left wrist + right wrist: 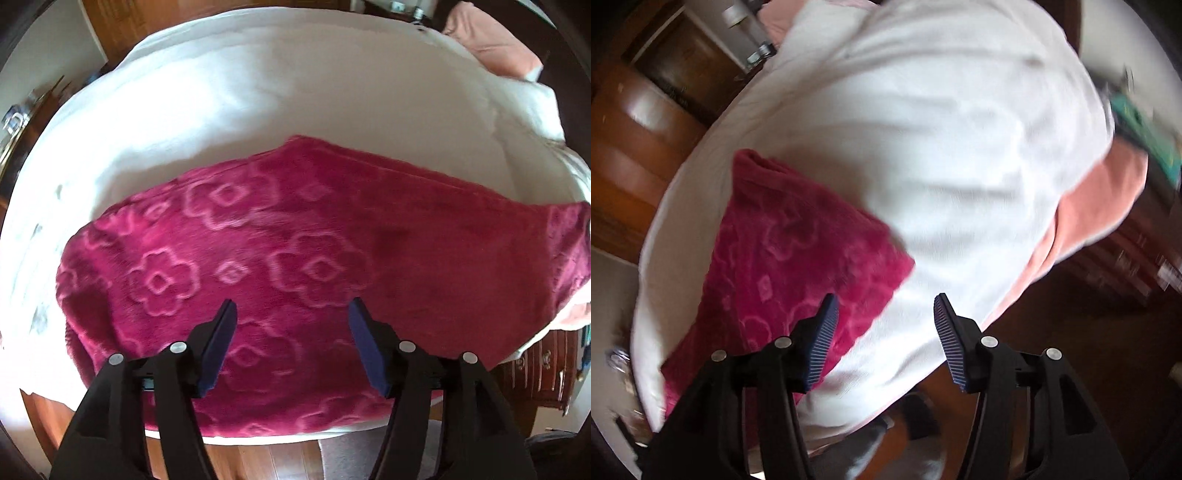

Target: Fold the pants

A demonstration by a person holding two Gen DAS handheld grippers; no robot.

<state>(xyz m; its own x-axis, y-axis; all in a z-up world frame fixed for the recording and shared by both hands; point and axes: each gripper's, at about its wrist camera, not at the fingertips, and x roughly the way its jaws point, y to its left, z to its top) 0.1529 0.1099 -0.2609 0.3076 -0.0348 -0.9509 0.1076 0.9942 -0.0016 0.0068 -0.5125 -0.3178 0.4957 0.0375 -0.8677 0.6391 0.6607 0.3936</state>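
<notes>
The pants (303, 266) are magenta fleece with an embossed flower pattern, lying flat and folded on a white bed cover (258, 92). My left gripper (293, 310) is open and empty, hovering above the near part of the pants. In the right wrist view the pants (798, 266) lie at the left, a folded end pointing away. My right gripper (884, 306) is open and empty, above the bed cover (942, 147) just right of the pants' edge. That view is blurred.
A pink pillow (491, 40) lies at the far right of the bed and shows in the right wrist view (1097, 206) too. Wooden floor (277, 461) lies below the bed's near edge. A dark wooden dresser (546, 365) stands at the right.
</notes>
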